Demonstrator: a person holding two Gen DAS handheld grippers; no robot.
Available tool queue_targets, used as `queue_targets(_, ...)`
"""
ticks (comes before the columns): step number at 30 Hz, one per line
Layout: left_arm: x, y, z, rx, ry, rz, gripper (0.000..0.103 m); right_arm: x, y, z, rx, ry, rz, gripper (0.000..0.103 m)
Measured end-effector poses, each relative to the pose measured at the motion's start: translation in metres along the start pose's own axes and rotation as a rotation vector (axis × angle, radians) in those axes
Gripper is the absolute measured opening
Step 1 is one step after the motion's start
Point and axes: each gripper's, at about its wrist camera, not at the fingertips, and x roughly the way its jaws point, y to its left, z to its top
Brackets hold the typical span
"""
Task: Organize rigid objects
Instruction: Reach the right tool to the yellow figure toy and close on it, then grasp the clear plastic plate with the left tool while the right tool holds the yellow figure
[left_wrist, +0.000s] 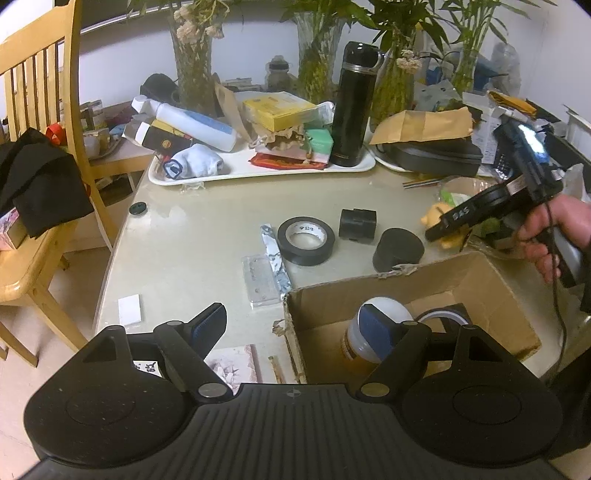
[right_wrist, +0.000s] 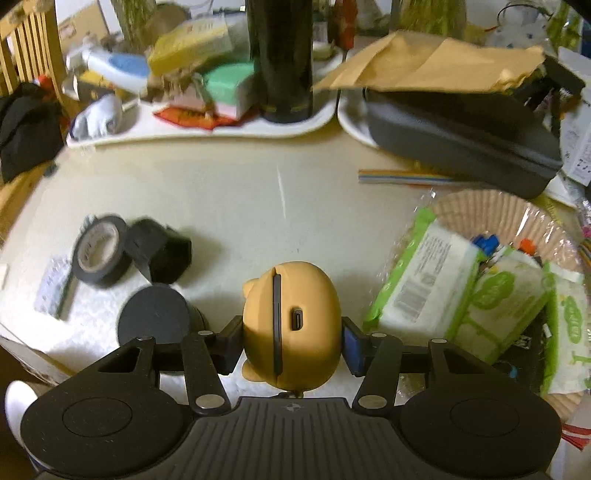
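Wooden chair (left_wrist: 40, 155) beside white wall (left_wrist: 255, 55)

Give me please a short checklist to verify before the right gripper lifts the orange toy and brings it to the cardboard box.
1. Orange toy sits between the fingers of the right gripper: ok.
2. Both pads press firmly on the toy: cannot tell; the right pad shows a slight gap.
3. Toy is centred, not tilted in the grip: ok.
4. Cardboard box is open at the top with free space inside: ok; a jar and a tape ring already lie there.
5. Left gripper is open, holds nothing, but hovers at the box's edge: not ok, it may block the way.
6. Black round lid next to the toy is clear of the fingers: cannot tell.
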Motion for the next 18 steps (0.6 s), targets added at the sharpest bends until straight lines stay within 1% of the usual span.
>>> queue_targets(5, 0.002, 0.004, 0.002, -0.016, 0.003, 0.005, 0.079, -0.027, 0.007, 0.001, -0.031, -0.074, -0.009, 0.056)
queue_targets(9, 0.006, 0.006, 0.005, -0.026, 0.009, 0.000, 0.079, -0.052, 0.014, -0.003, -0.045, -0.132, 0.000, 0.056)
queue_targets(18, 0.019, 0.006, 0.018, -0.006, 0.000, -0.014, 0.079, -0.093, 0.021, -0.030, -0.019, -0.197, 0.051, 0.056)
